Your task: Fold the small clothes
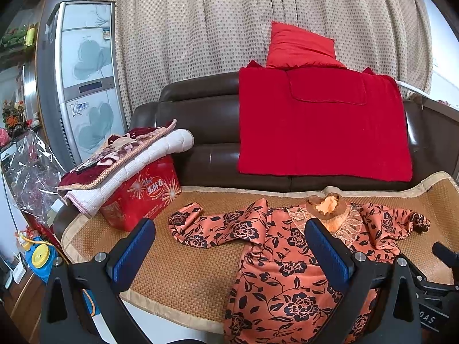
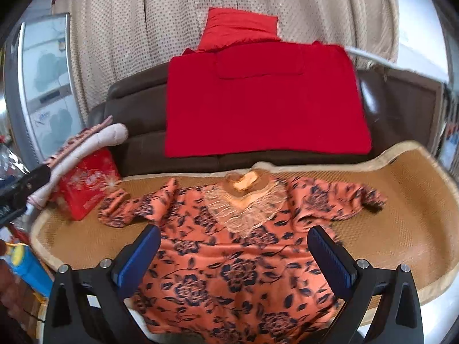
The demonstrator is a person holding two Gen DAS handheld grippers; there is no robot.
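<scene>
My left claw (image 1: 229,253) is wide open and holds nothing. My right claw (image 2: 233,259) is wide open too. Both hang over the orange flower top (image 2: 229,258), which lies flat with sleeves spread on the woven mat (image 2: 401,215). A red box (image 1: 143,197) sits near the left sleeve. Bare mat shows on both sides. Behind is a brown sofa (image 1: 206,132) with a red blanket (image 1: 321,126).

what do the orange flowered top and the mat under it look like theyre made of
Orange flowered top: probably satin or a silky synthetic, since it has a soft sheen and drapes limply; lace-like trim at the neck.
Mat: looks like woven rattan or bamboo, with a fine basket-weave texture and a fabric border.
</scene>
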